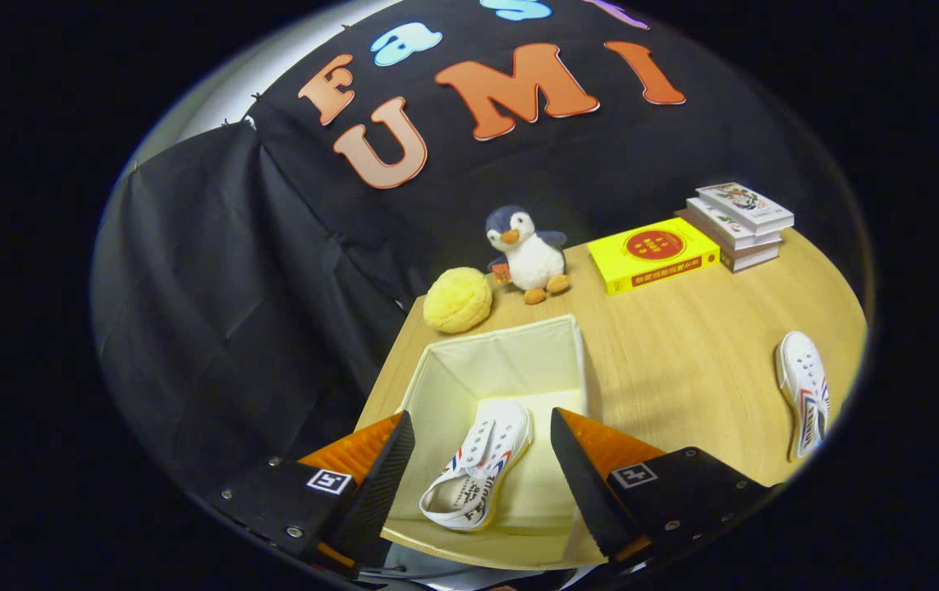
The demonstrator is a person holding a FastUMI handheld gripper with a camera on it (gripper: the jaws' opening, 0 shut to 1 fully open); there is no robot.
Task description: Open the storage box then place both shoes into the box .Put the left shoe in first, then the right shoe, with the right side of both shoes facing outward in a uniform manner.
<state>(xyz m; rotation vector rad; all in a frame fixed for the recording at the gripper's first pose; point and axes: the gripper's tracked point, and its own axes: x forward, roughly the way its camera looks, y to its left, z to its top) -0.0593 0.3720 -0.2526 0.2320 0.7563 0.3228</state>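
**One shoe in the box, one on the table**

While the gripper (482, 468) hangs over the open box (445, 373), its fingers stand wide apart and hold nothing; the gap between them is broader than the shoe below. Each finger is a wedge-shaped block with a ribbed inner face.

The box is a soft, cream fabric cube with thin, slightly sagging walls and a square mouth, its top open. It sits at the near left corner of the table (683, 361), a pale wood-grain top with a rounded far edge.

A white canvas shoe (478, 472) lies on the box floor, seen between the fingers. It has a low lace-up shape, rows of eyelets, red and blue stripes on its side, and a dark insole showing at the heel opening nearest the gripper. Its toe points toward the far wall of the box.

The second shoe (803, 392), of the same make, lies well apart on the table to the right, beyond the right finger.

Behind the box rests a yellow, bumpy, round sponge-like ball (457, 300), just beside a plush penguin (525, 254). Farther right lie a flat yellow book (654, 253) and a short stack of books (740, 223). Nothing stands between the box and the second shoe.
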